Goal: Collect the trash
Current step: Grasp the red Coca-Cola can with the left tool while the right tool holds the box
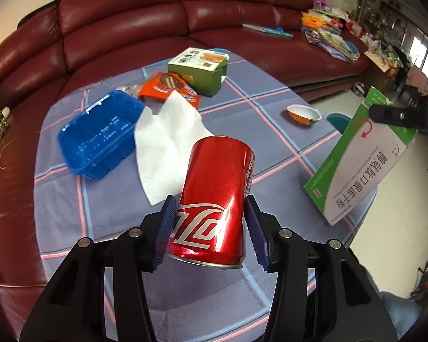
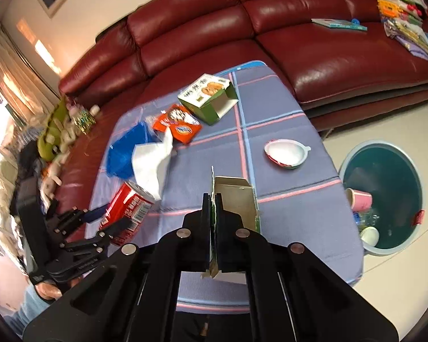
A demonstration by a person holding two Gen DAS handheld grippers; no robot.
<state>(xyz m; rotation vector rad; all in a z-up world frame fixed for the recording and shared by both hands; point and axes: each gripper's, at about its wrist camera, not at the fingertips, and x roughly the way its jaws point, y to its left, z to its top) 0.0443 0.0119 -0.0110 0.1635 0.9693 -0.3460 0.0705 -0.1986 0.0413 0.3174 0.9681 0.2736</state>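
Note:
My left gripper (image 1: 211, 202) is shut on a red cola can (image 1: 214, 193), its blue pads pressing both sides, and holds it tilted above the checked tablecloth (image 1: 271, 154). The right wrist view shows that gripper (image 2: 108, 219) and the can (image 2: 131, 205) at the left. My right gripper (image 2: 213, 199) is shut on a flap of an open green-and-white carton (image 2: 236, 199), lifted off the table. In the left wrist view the carton (image 1: 362, 165) hangs at the right from the right gripper (image 1: 385, 114).
On the table lie a blue plastic tray (image 1: 100, 134), a white napkin (image 1: 168, 142), an orange wrapper (image 1: 168, 85), a green biscuit box (image 1: 199, 71) and a small empty cup (image 1: 304, 114). A bin (image 2: 382, 193) with cups inside stands on the floor right of the table. A red sofa (image 2: 328, 57) lies behind.

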